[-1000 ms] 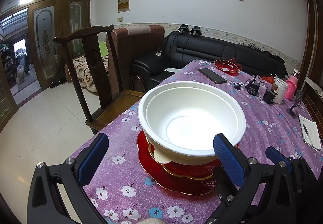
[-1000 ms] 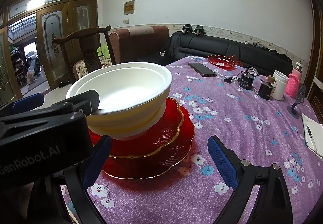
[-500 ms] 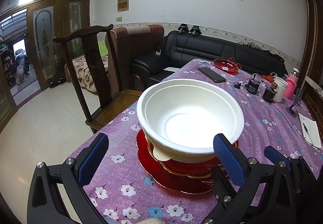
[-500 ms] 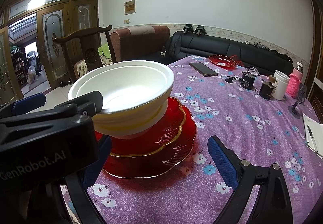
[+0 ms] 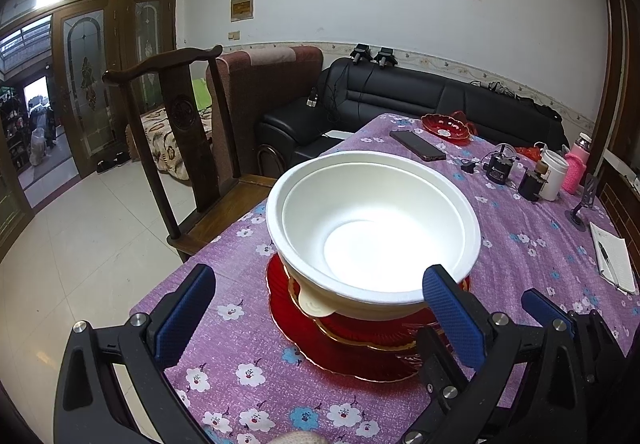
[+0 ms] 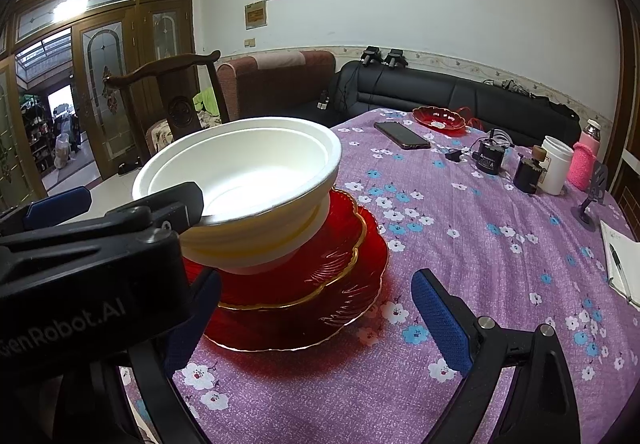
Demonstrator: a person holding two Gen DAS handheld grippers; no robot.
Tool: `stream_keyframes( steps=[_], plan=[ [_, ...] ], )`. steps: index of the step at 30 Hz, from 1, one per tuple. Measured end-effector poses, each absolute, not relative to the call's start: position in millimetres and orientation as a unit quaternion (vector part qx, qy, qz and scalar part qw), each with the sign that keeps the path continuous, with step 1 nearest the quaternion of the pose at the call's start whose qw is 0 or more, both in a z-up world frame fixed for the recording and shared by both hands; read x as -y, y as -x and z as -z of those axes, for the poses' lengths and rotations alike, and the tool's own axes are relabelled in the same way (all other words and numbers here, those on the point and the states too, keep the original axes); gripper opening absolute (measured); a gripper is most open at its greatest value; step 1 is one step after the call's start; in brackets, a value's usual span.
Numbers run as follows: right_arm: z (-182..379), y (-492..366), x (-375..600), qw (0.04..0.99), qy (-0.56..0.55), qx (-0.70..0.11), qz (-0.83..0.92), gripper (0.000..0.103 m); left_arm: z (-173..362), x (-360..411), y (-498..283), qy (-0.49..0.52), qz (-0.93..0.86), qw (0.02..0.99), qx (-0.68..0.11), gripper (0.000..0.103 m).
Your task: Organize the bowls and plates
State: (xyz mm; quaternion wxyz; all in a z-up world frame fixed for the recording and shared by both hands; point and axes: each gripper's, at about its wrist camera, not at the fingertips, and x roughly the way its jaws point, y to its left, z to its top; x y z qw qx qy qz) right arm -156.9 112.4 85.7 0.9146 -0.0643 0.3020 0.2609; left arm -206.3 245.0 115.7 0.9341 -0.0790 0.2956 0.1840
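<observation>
On the left wrist view: my left gripper [image 5: 316, 308] gapes empty before the white bowl [image 5: 372, 232], stacked atop red plates [image 5: 344, 356]; I'd retreat level, avoiding its rim.
Right wrist view: right gripper [image 6: 316, 308] spread empty beside the stack; small red dish [image 6: 439, 119] far off, next.

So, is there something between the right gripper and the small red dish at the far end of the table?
Nothing visible blocks it. From the right gripper, open purple cloth runs to the red dish. The phone lies left of that line, and the white cup stands right of it.
</observation>
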Motion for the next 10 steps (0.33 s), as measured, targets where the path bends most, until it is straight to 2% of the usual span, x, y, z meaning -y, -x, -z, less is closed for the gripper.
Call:
stream_keyframes(
  steps=[10],
  plan=[
    [-93.1, 156.7, -98.7, 0.92, 0.053, -0.295, -0.254, 0.098, -133.7, -239.0, 209.5, 0.069, -0.182, 0.94, -0.282, 0.103]
  ],
)
